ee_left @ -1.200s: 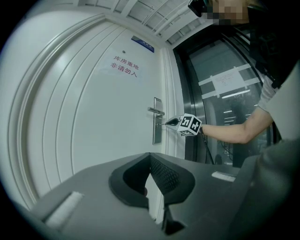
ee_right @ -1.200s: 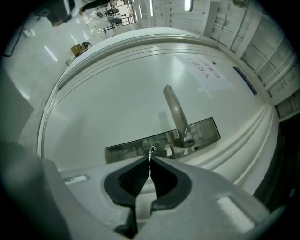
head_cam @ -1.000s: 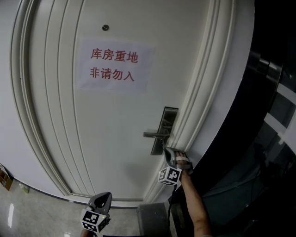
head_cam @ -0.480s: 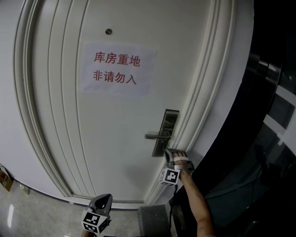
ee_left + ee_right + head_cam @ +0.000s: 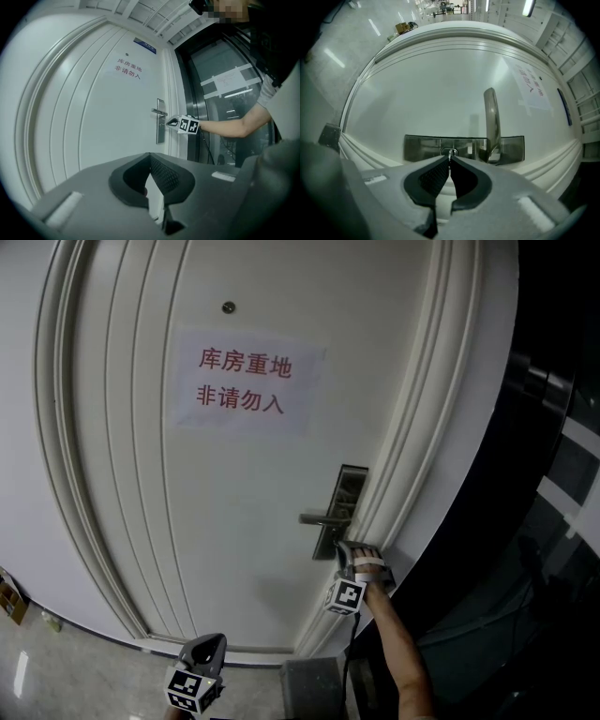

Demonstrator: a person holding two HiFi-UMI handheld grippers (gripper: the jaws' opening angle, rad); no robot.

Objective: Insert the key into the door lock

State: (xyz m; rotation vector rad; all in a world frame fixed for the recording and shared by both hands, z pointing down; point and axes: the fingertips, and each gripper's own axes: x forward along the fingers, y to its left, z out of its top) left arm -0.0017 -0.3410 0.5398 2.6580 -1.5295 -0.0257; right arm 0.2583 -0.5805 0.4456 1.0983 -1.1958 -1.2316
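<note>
Right claw (image 5: pixel 450 159) is clamped shut on the small silver metal key (image 5: pixel 450 153), with only a short stub of blade showing past the tips. The key sits right at the round keyway cylinder (image 5: pixel 455 151) in the dark brushed-metal lock plate (image 5: pixel 422 146), below the silver lever handle (image 5: pixel 490 117) on the white panelled door (image 5: pixel 234 502). I can't tell whether the blade is seated or only at the mouth.

Left claw (image 5: pixel 199 664) is closed on nothing, low and well away from the lock. Not needed for this step.

To do the step well, in my judgement:
- Blade flat must line up with the slot. Fix roll first, push second.
- Push straight along the claw axis, square to the plate. Any yaw or pitch will jam the blade or lever it out of the pads.
- The grip is on the head only, so the key can pivot. Use light, steady force, and back off and re-aim if it stops.
- Stay clear of the handle above.
</note>
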